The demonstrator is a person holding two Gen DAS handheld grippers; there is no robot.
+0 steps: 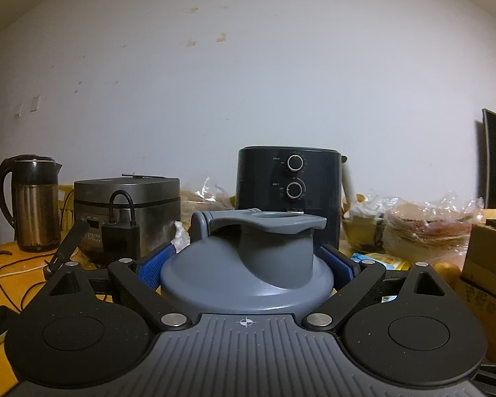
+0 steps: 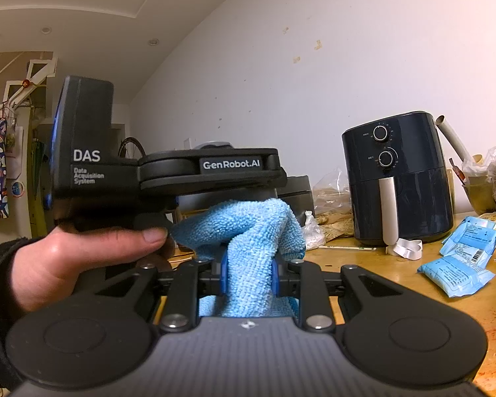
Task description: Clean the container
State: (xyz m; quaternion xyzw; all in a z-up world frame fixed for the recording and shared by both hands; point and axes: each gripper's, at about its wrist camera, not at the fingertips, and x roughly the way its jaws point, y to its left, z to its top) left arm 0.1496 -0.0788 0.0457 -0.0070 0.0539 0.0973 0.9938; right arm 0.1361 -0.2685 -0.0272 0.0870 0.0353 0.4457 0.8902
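Observation:
In the left wrist view a grey container (image 1: 248,274) with a flip-top lid (image 1: 264,220) sits between the blue pads (image 1: 155,266) of my left gripper (image 1: 248,259), which is shut on its domed top. In the right wrist view my right gripper (image 2: 248,276) is shut on a light blue microfibre cloth (image 2: 248,231). The bunched cloth rests against the dark container body (image 2: 228,198), just under the left gripper (image 2: 211,168), which a person's hand (image 2: 82,251) holds. Most of the container is hidden by the gripper and cloth.
On the wooden table (image 2: 396,278) stand a dark air fryer (image 2: 400,178), a rice cooker (image 1: 125,211) and a kettle (image 1: 29,201). Blue wipe packets (image 2: 459,261) lie at the right, plastic bags (image 1: 423,221) and a cardboard box (image 1: 486,264) further back.

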